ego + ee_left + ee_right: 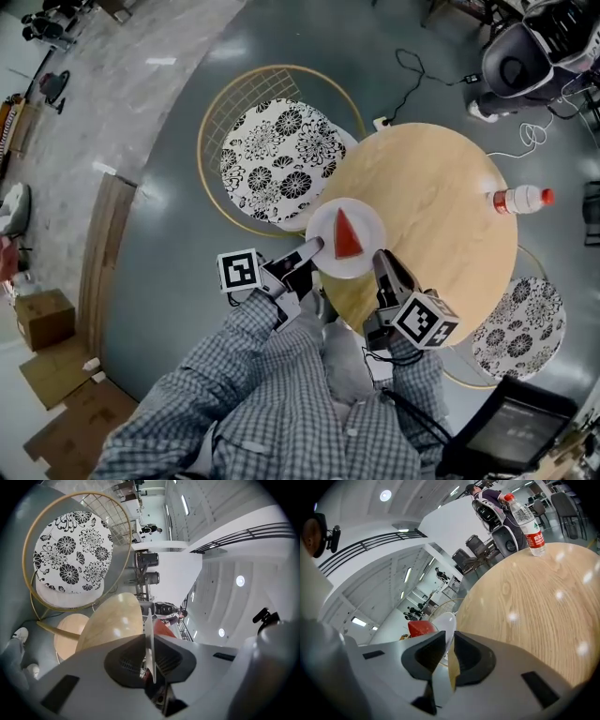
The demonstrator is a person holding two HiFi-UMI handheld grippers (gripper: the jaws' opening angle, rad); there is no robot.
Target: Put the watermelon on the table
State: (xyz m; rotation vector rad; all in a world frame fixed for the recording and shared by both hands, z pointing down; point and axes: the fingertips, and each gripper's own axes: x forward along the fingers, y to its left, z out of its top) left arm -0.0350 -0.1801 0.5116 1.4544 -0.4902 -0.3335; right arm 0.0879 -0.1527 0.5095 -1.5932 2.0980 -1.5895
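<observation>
A red watermelon wedge lies on a white plate that I hold from both sides over the near edge of the round wooden table. My left gripper is shut on the plate's left rim, my right gripper on its right rim. In the left gripper view the plate runs edge-on between the jaws of the left gripper, with the wedge just past them. In the right gripper view the right gripper pinches the plate, and the wedge shows at its left. Whether the plate touches the table I cannot tell.
A water bottle with a red label lies on the table's far right and shows upright in the right gripper view. A chair with a floral cushion stands left of the table, another at its right. Cardboard boxes sit on the floor at left.
</observation>
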